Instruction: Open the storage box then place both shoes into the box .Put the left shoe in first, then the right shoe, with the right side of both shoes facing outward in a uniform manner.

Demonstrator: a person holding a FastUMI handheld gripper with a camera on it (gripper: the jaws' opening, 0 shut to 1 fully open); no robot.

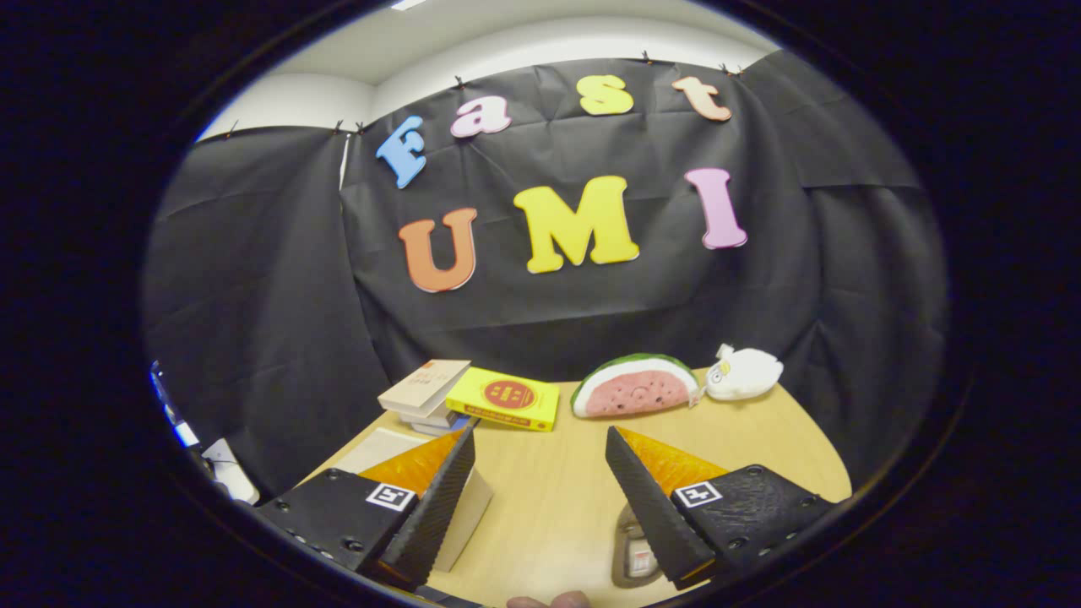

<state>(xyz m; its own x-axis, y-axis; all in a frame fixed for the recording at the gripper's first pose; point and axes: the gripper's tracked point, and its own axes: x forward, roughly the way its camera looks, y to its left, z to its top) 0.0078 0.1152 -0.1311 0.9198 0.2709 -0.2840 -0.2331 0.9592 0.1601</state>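
My gripper [540, 435] is open above a wooden table [549, 498], with bare tabletop showing in the wide gap between its fingers. A pale, cream-white storage box [475, 513] lies under and behind the left finger, which hides most of it; I cannot tell how its lid stands. Just inside the right finger a grey thing that looks like a shoe [632, 553] sits on the table, with a small label inside it. That finger hides most of it. It is not between the fingers.
Beyond the fingers, along the table's far edge, lie a small stack of books [422, 388], a yellow book [504, 399], a watermelon-slice plush [635, 390] and a white plush animal [745, 373]. A person's fingertip [549, 601] shows below the gripper.
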